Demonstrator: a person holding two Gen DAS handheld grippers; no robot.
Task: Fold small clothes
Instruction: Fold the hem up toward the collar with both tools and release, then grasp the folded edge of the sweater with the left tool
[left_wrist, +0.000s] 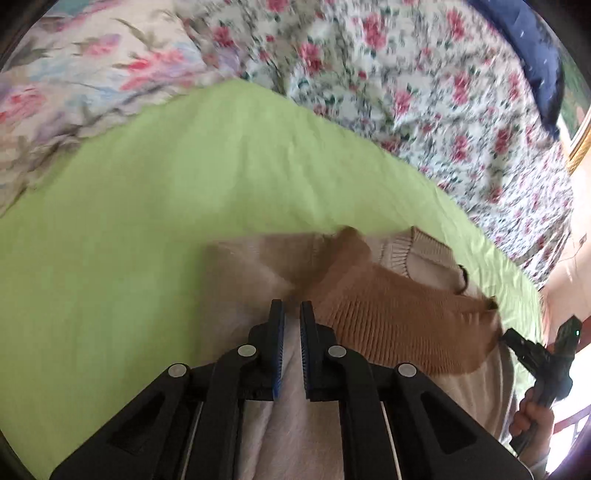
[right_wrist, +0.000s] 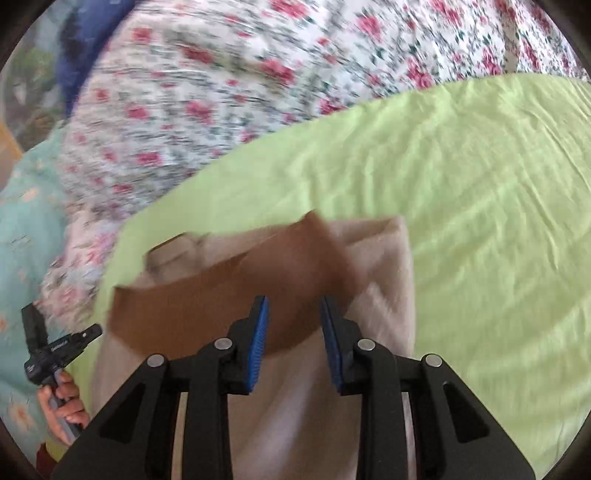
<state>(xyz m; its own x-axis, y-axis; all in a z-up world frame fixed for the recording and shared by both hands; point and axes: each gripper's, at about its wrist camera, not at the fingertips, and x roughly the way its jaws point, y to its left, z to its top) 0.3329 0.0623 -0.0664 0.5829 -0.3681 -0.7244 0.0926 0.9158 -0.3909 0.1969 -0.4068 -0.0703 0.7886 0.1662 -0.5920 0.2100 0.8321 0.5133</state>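
Green sheet (left_wrist: 147, 221), floral duvet (left_wrist: 424, 92).

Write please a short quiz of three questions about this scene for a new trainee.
1. True or false: the sweater lies on a green sheet.
2. Which gripper has the wider gap between its fingers: the left gripper or the right gripper?
3. Multiple choice: the flowered blanket lies A) under the sweater, B) beyond the green sheet, C) in a gripper.

Key: 1 true; 2 right gripper; 3 B.
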